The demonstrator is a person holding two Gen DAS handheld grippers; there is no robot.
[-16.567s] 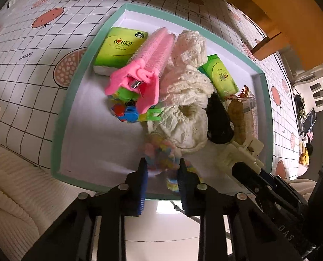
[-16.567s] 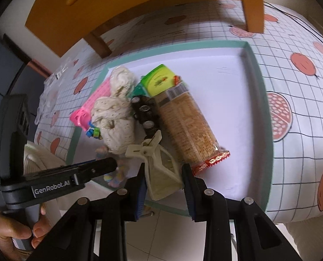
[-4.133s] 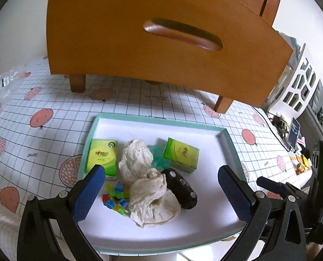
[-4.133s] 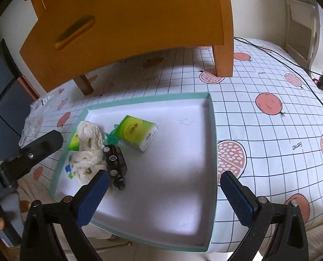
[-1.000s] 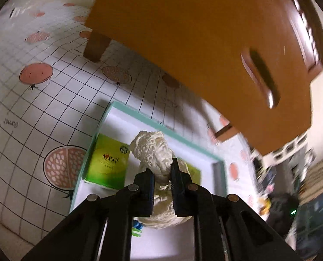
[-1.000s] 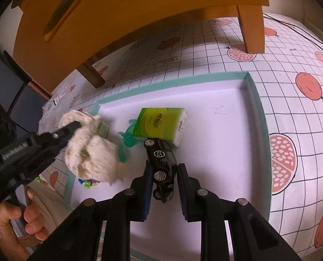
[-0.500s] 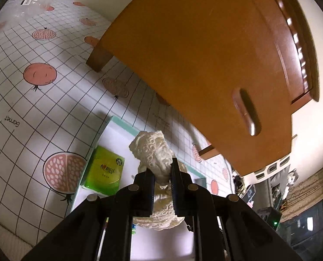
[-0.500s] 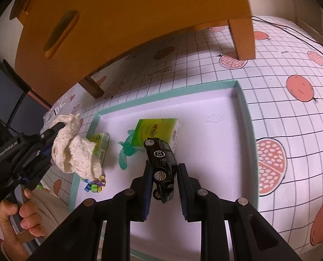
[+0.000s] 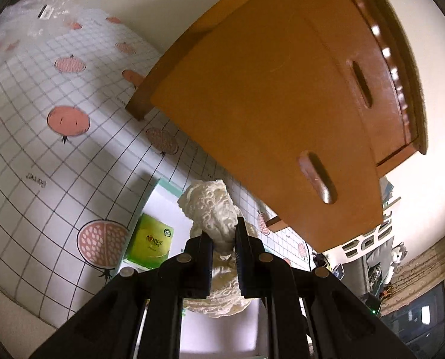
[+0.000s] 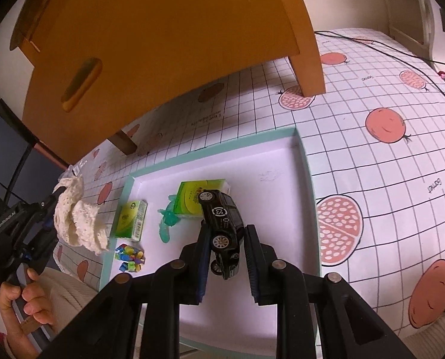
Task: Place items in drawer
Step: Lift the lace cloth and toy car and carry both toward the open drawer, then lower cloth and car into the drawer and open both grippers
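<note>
My left gripper (image 9: 223,233) is shut on a cream lace cloth (image 9: 213,209), which hangs in the air above the tray's left end; the same cloth (image 10: 78,218) shows at the left of the right wrist view. My right gripper (image 10: 226,233) is shut on a black toy car (image 10: 222,224), lifted over the white tray with a teal rim (image 10: 307,179). The orange wooden drawer front (image 9: 267,95) with its slot handle (image 9: 318,176) looms above and beyond both grippers. Two green tissue packs (image 10: 132,220) (image 10: 192,197), a teal clip (image 10: 168,221) and small coloured pieces (image 10: 129,257) lie in the tray.
The tray rests on a white grid cloth printed with pink fruit (image 10: 384,125). A cabinet leg (image 10: 307,68) stands on it behind the tray. A black cable (image 10: 402,53) runs across the far right. A hand (image 10: 21,302) grips the left tool's handle. Clear plastic wrap (image 9: 27,27) lies far left.
Both grippers have risen with their loads. The cloth has come up off the tray and off to its left side; the car sits higher above the tray floor. The drawer front fills more of both views.
</note>
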